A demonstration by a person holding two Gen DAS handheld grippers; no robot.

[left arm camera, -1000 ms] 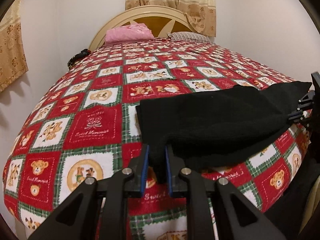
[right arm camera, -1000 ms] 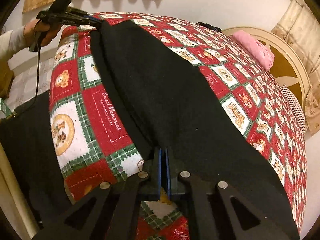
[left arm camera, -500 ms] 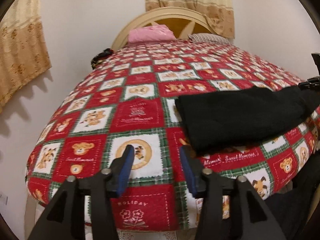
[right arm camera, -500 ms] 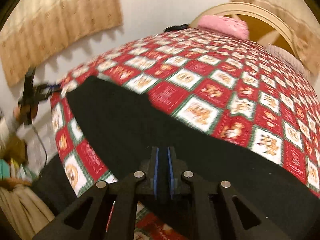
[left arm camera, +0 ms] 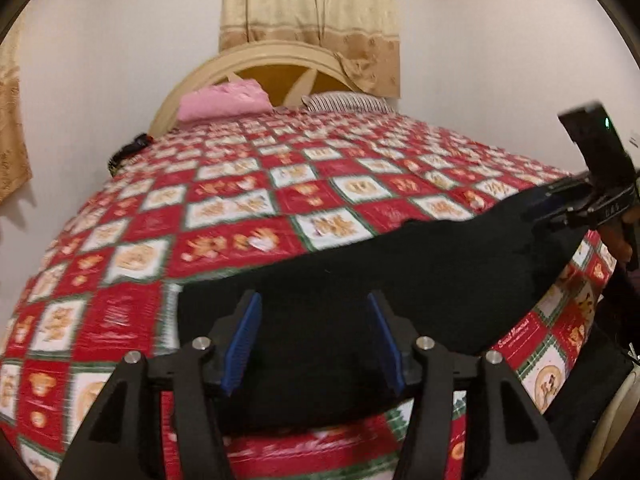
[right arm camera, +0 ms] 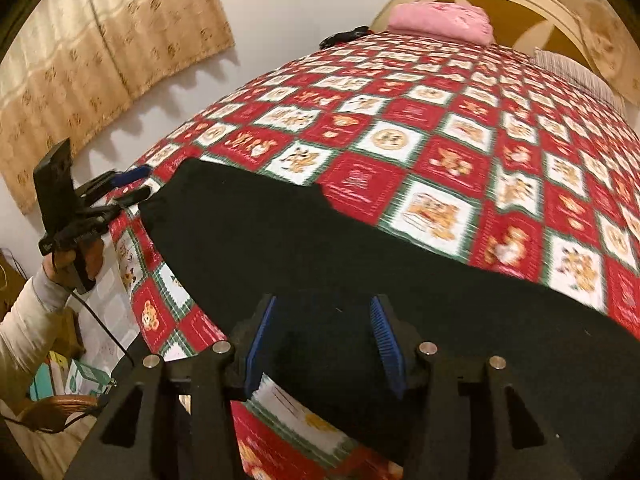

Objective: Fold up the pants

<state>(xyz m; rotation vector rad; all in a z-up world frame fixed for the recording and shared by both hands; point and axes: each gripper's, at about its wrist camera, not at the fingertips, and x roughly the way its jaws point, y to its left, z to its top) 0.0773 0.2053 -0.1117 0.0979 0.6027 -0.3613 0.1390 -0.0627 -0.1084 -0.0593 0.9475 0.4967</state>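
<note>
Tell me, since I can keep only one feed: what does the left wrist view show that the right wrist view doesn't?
Only the left wrist view: the right gripper from outside, at the pants' far end. Only the right wrist view: the left gripper from outside, with the hand and sleeve that hold it, and clutter by the bed. Both: black pants flat on the quilt, pink pillow, headboard, and each view's own jaws opening over the pants.

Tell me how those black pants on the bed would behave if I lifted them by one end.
The black pants would probably sag and drape, since they lie limp and flat, following the curve of the bedspread. They look like thick knit, so likely somewhat heavy rather than flimsy. The fuzzy surface suggests they would cling, not slide.
</note>
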